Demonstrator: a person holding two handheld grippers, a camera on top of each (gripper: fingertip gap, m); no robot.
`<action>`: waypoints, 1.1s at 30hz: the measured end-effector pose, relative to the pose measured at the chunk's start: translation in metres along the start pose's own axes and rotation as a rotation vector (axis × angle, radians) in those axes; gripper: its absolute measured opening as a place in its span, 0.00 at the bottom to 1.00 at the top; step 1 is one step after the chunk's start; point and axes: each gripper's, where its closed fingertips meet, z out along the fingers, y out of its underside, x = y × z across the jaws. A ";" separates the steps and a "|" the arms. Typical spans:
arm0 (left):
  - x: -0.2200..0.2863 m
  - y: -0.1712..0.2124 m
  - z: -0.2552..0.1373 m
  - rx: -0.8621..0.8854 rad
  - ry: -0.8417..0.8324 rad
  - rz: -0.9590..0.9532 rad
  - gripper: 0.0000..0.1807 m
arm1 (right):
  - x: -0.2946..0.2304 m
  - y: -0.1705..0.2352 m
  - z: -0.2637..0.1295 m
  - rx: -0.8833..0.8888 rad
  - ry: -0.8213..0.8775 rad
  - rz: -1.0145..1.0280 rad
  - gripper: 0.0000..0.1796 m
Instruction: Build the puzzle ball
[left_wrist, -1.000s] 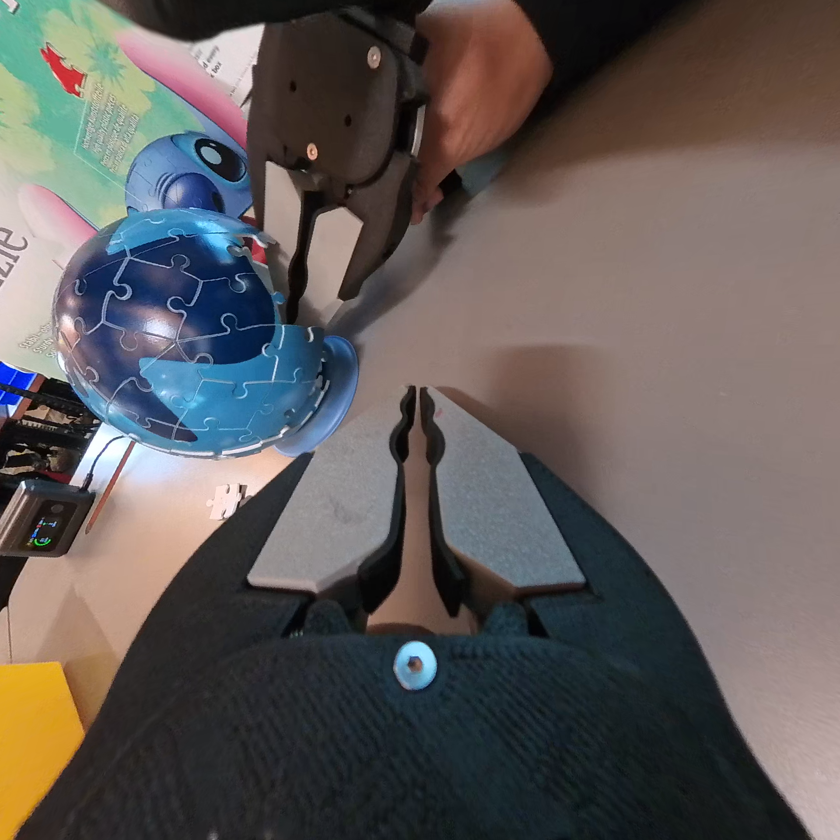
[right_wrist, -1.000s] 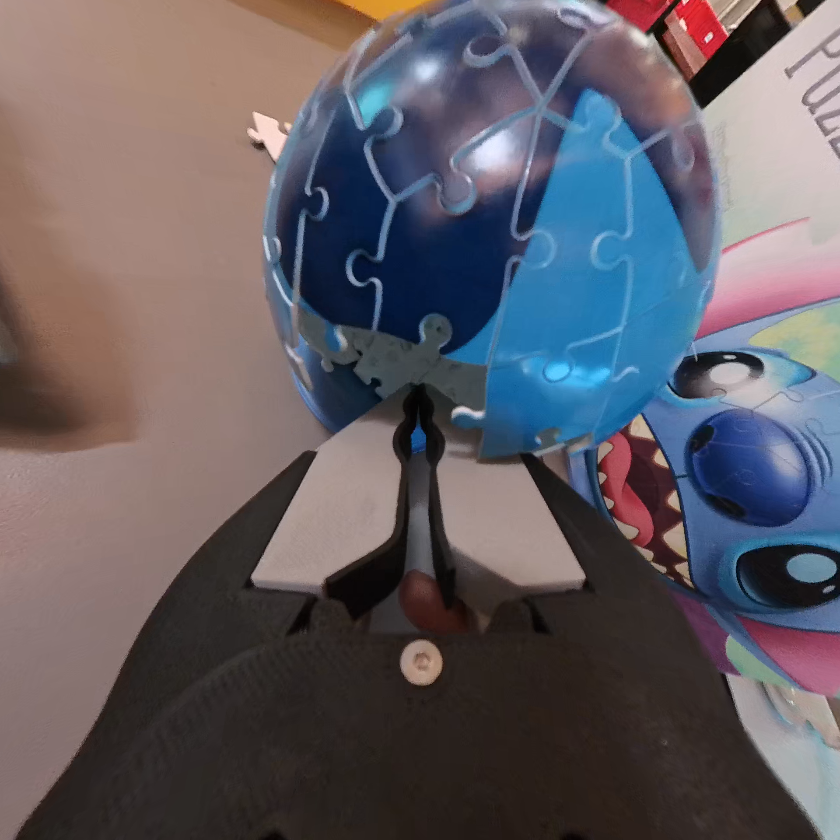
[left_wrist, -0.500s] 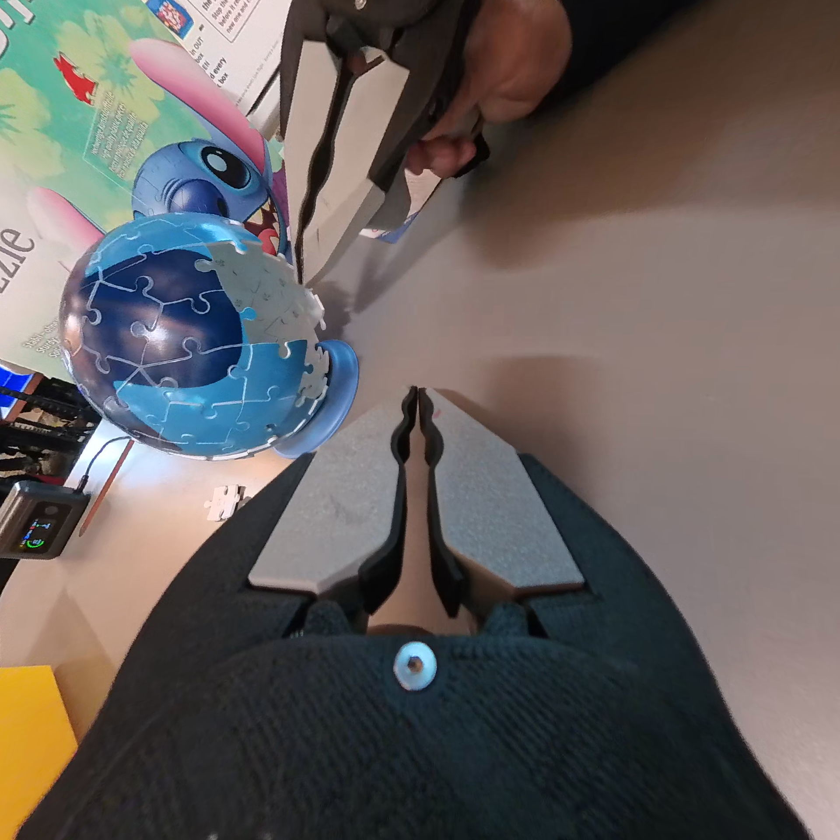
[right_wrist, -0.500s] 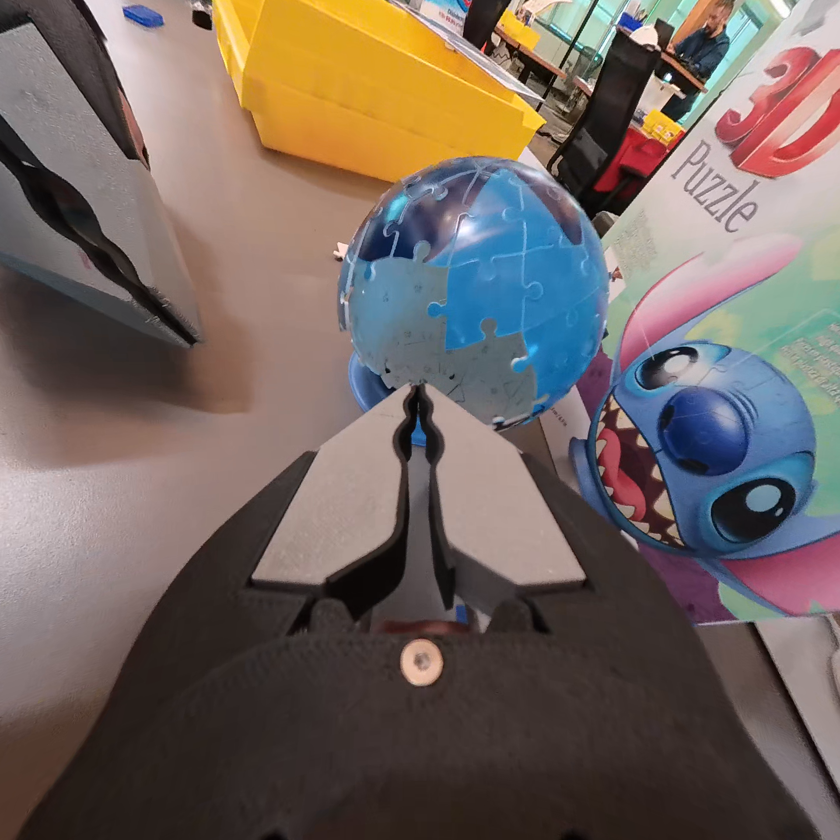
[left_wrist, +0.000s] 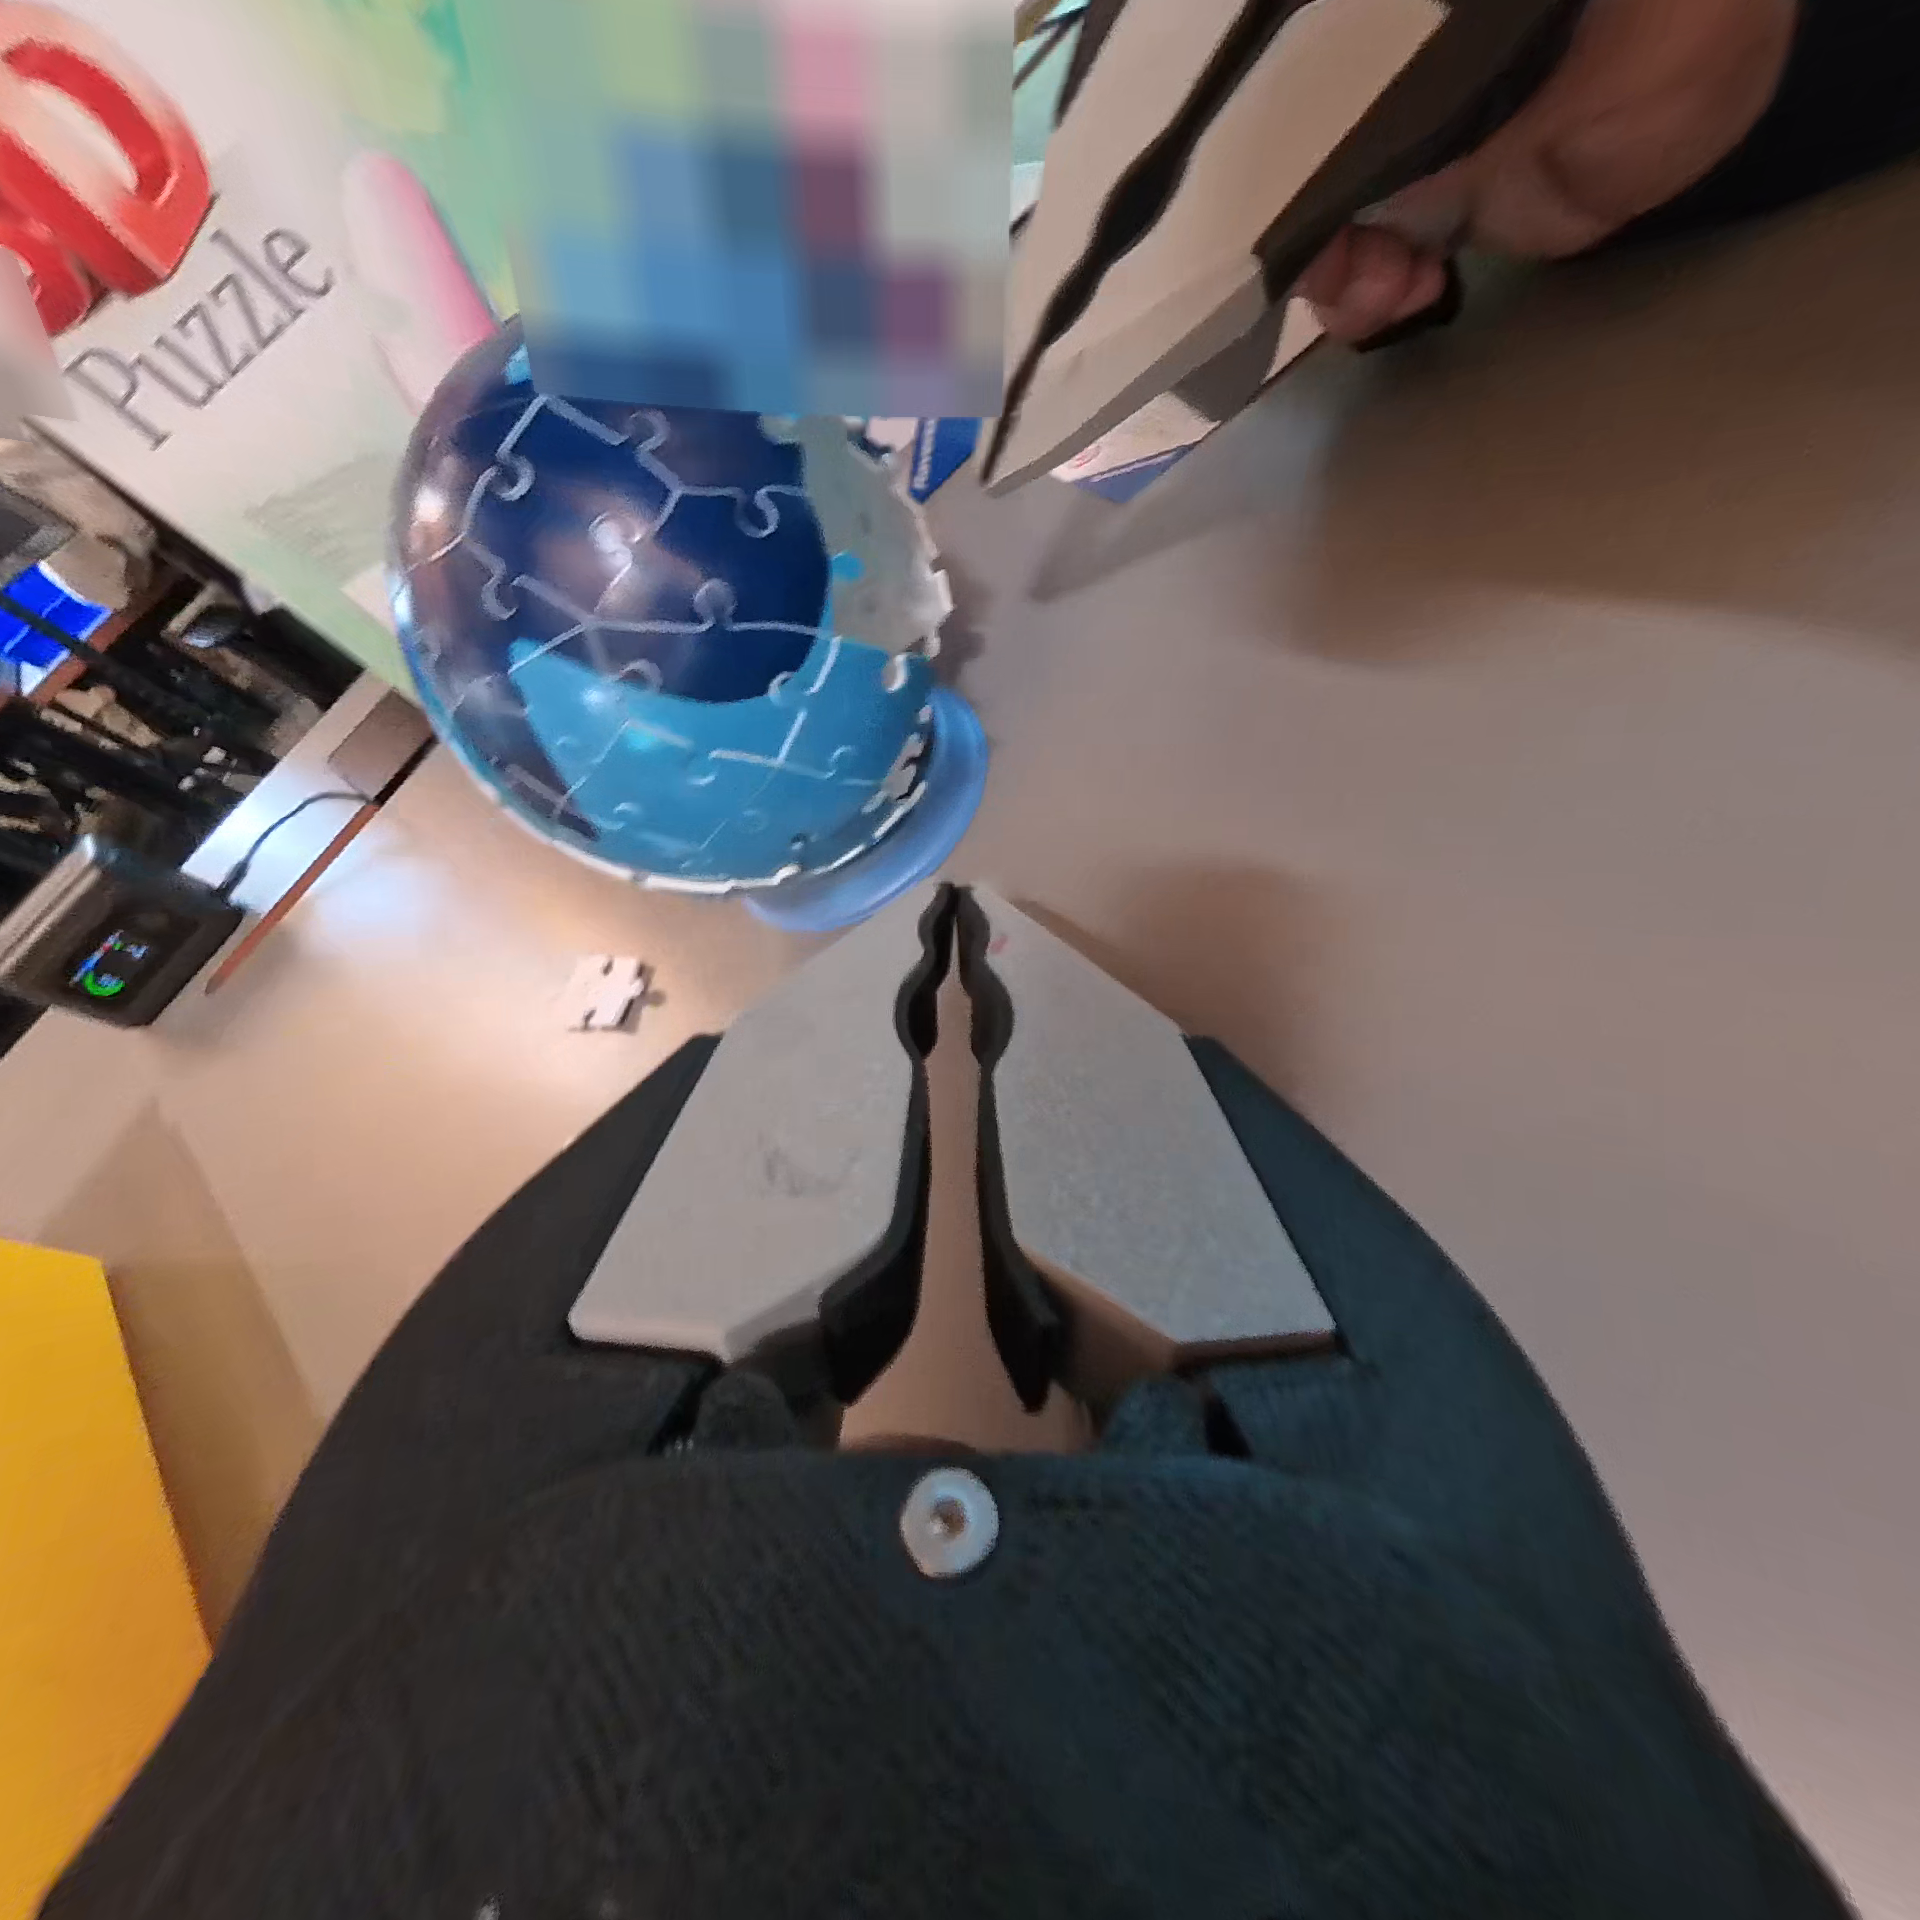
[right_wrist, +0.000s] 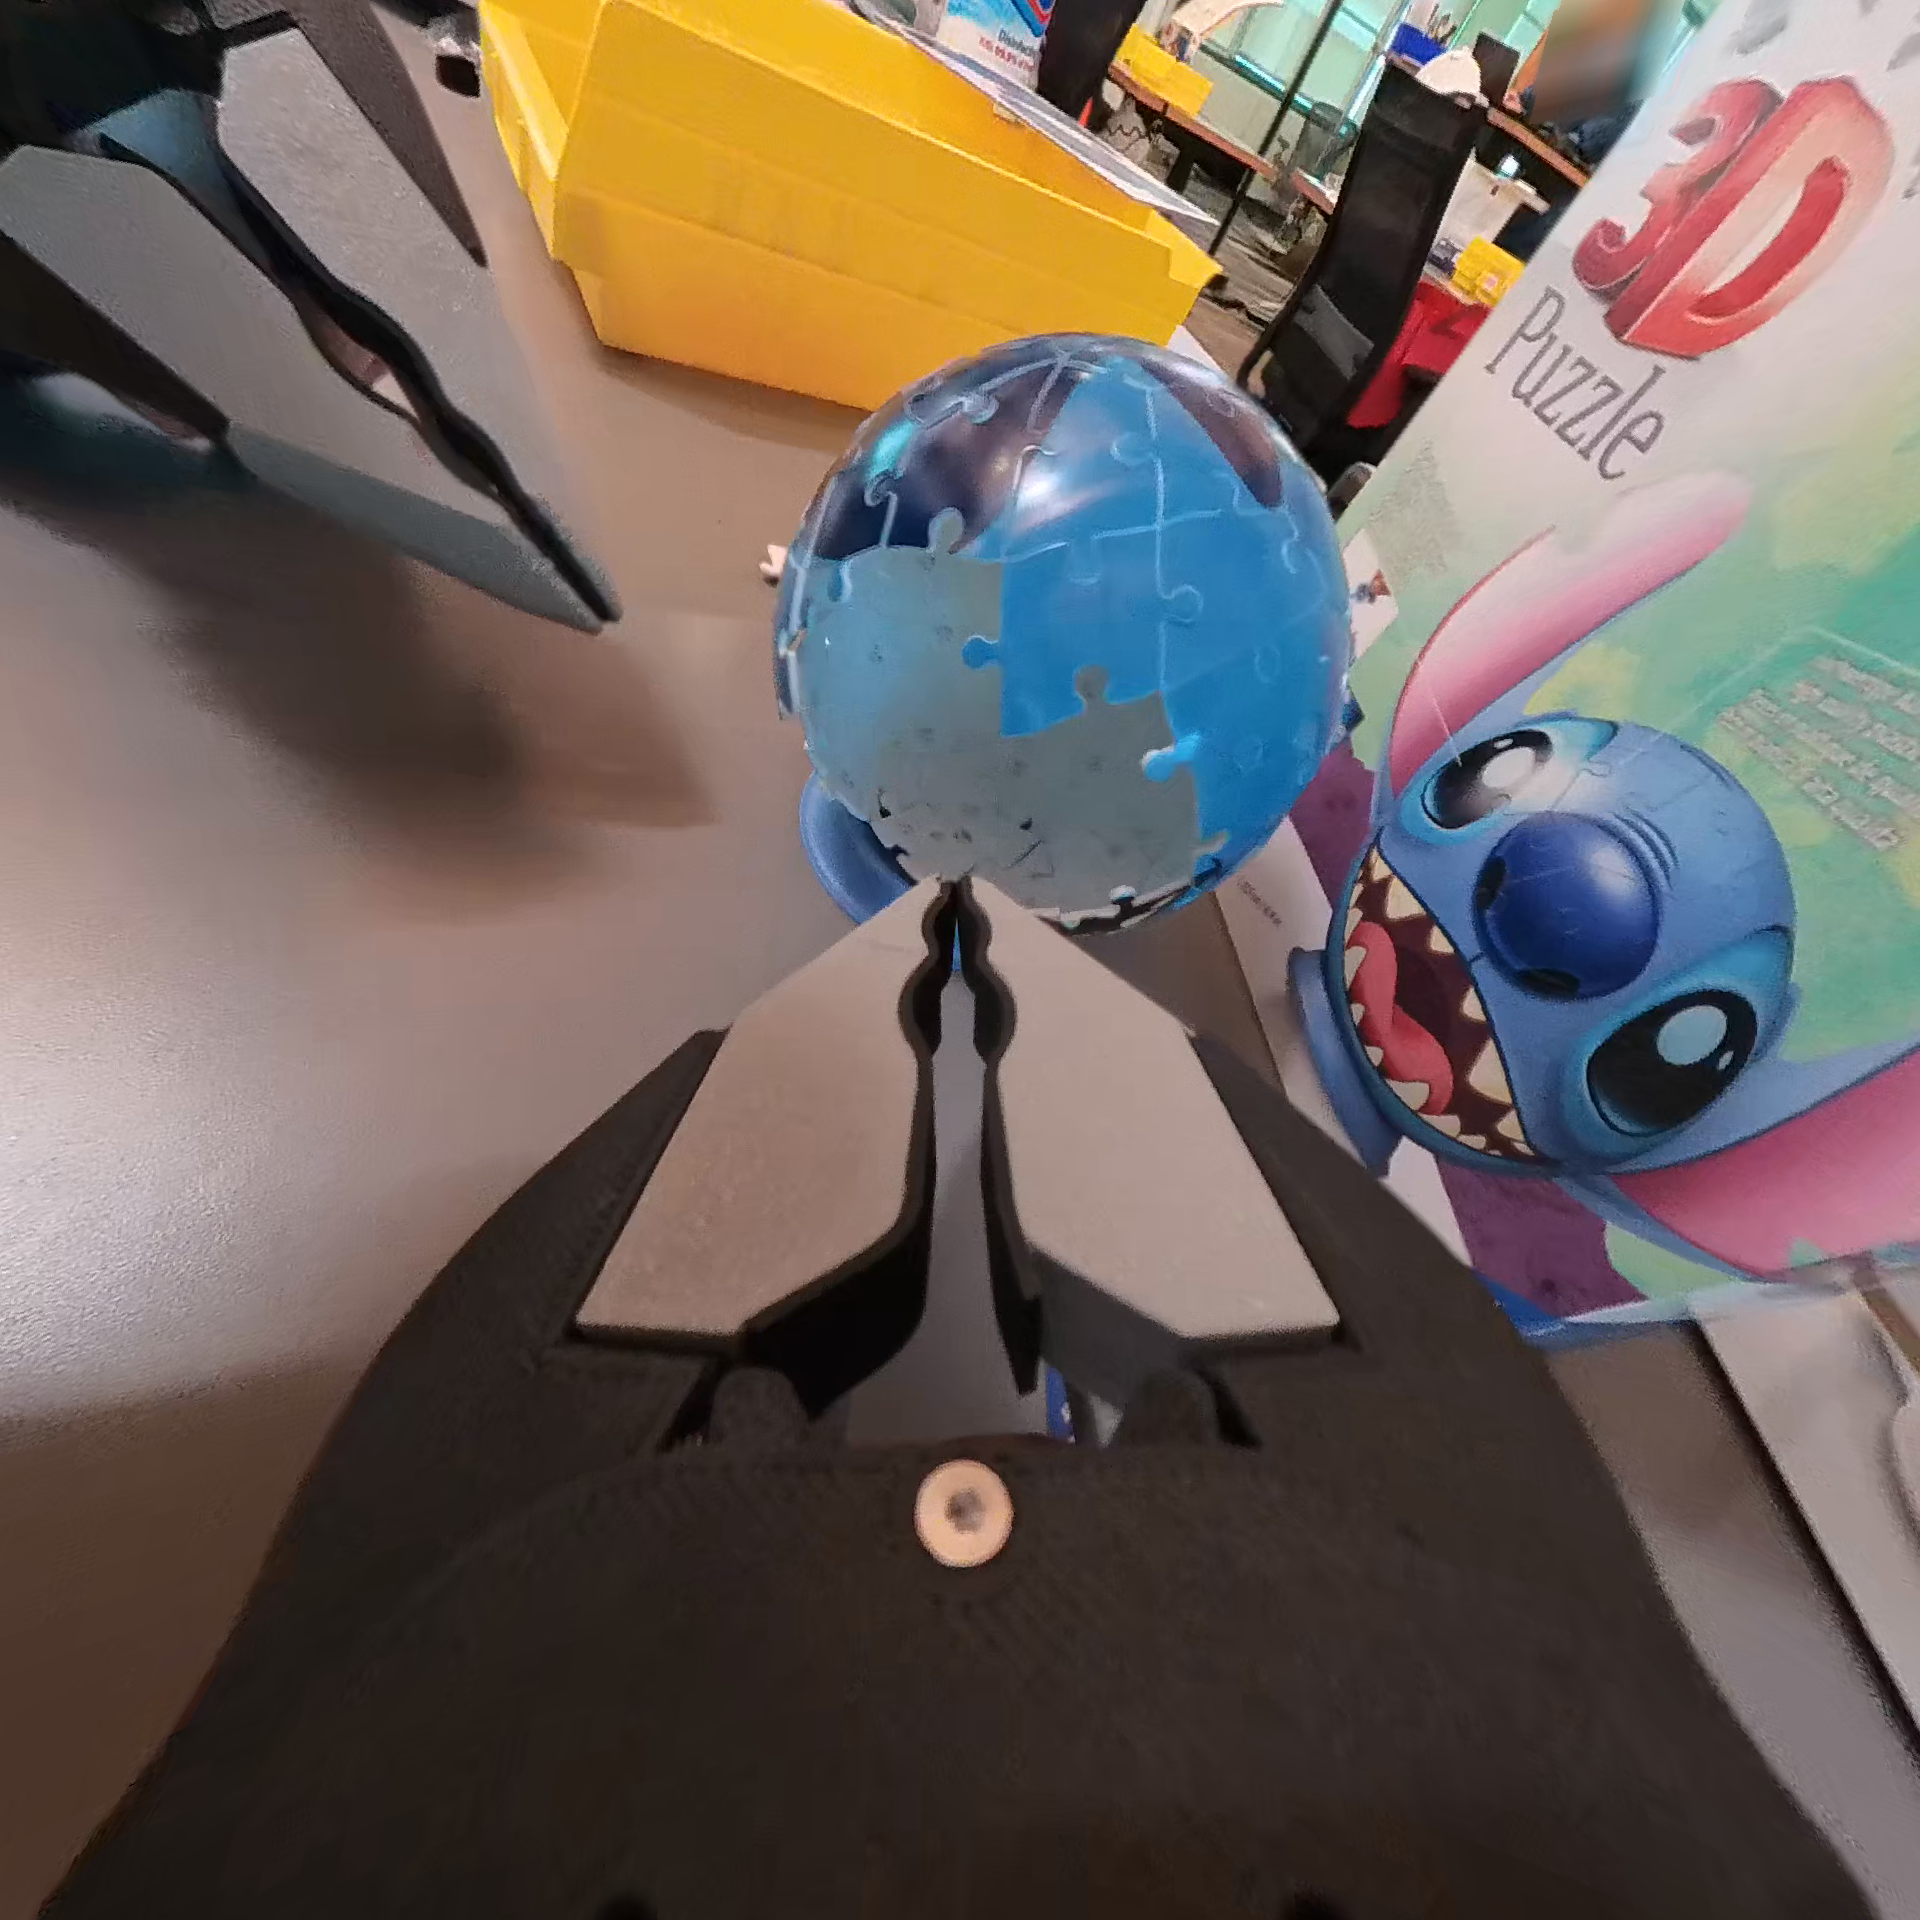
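Observation:
The blue puzzle ball (left_wrist: 665, 644) sits on a light-blue ring stand (left_wrist: 940, 800) on the table. It is dark and light blue, with a pale grey jigsaw-edged patch (right_wrist: 977, 769) on the side facing my right gripper. My left gripper (left_wrist: 956, 904) is shut and empty, with its tips just short of the stand. My right gripper (right_wrist: 956, 896) is shut and empty, a short way off the ball's (right_wrist: 1060, 623) lower side. It also shows in the left wrist view (left_wrist: 1143, 260), held in a hand. The left gripper (right_wrist: 343, 343) shows at upper left of the right wrist view.
A loose white puzzle piece (left_wrist: 613, 992) lies on the table near the ball. The puzzle box (right_wrist: 1621, 790) stands right behind the ball. Yellow bins (right_wrist: 831, 218) stand at the far side. A small device with a lit screen (left_wrist: 104, 940) sits at the table's edge. Across from one pair of fingers to the other is roughly 10 cm.
My right gripper has pulled back from the ball, where its tips met the grey patch a second ago. The ball now looks smaller in its view. My left gripper stays shut and has shifted slightly.

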 end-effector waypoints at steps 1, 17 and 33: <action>-0.005 0.003 -0.001 -0.006 -0.016 -0.015 0.00 | 0.001 0.001 0.000 -0.002 -0.001 0.009 0.00; -0.043 0.025 -0.014 -0.045 -0.088 -0.151 0.00 | -0.002 0.001 0.006 -0.008 -0.018 0.006 0.00; -0.048 0.029 -0.010 -0.064 -0.072 -0.222 0.00 | -0.011 0.015 0.055 -0.217 0.133 -0.243 0.00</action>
